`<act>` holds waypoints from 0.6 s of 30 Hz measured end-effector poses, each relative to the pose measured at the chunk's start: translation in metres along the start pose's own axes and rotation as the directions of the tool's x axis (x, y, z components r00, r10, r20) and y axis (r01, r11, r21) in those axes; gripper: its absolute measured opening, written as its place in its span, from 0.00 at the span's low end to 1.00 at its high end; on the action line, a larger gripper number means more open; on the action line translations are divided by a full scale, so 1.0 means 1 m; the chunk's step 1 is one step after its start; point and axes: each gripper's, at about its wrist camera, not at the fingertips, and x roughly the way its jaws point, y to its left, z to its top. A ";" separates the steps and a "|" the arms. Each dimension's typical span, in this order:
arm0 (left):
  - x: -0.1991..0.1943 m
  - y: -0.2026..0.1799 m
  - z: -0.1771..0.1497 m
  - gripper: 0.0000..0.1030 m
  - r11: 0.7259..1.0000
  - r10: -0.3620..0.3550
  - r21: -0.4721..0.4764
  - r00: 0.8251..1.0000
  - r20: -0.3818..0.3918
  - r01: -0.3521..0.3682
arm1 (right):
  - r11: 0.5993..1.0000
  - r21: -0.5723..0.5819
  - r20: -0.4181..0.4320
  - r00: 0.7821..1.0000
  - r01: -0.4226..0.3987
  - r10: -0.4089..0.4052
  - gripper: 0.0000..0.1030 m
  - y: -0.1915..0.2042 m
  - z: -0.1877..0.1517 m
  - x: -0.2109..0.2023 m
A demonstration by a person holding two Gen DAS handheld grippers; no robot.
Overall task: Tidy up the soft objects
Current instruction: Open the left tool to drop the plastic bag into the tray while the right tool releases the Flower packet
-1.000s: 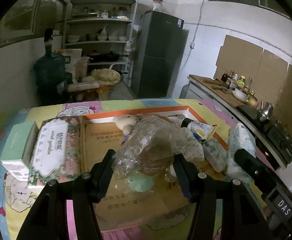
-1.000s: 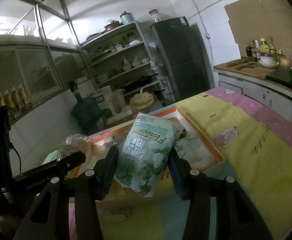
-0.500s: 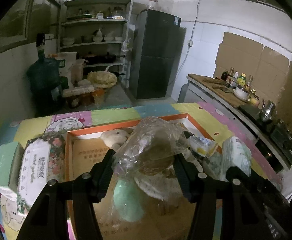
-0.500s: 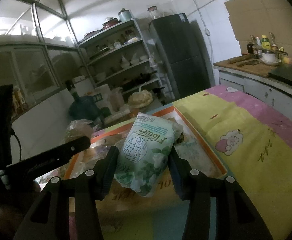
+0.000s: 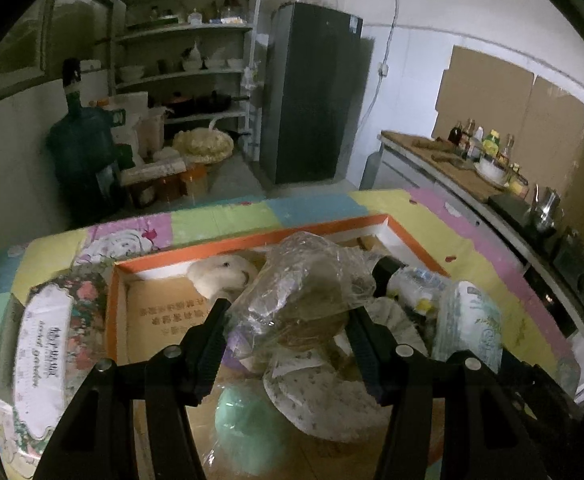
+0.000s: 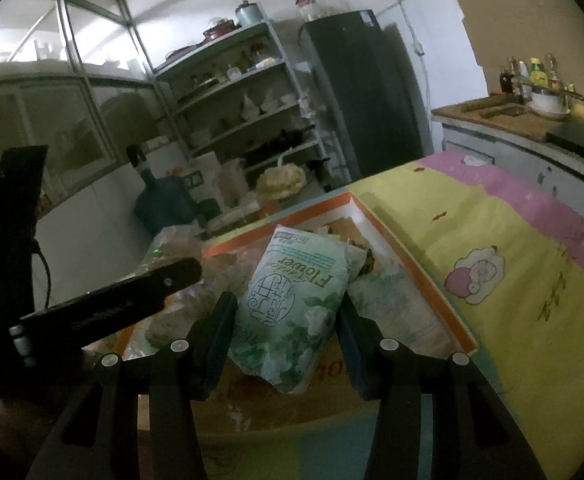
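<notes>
Plastic bag (image 5: 299, 300) pinched in our left gripper (image 5: 288, 344), tissue pack (image 6: 292, 312) clamped in our right gripper (image 6: 288, 340); both have advanced over the box (image 5: 112, 320), so dropping in looks next.

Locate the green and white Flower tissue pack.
In the right wrist view the Flower tissue pack sits centre frame, clamped in the right tool above the orange-rimmed box, right of the left tool.

Tissue pack (image 6: 292, 312): "Flower" legible; other print unreadable.
</notes>
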 end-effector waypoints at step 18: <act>0.022 0.011 -0.012 0.62 0.997 -0.069 -0.043 0.995 -0.065 0.067 | 1.000 0.018 -0.086 0.996 -0.020 0.022 0.54 -0.002 0.000 0.019</act>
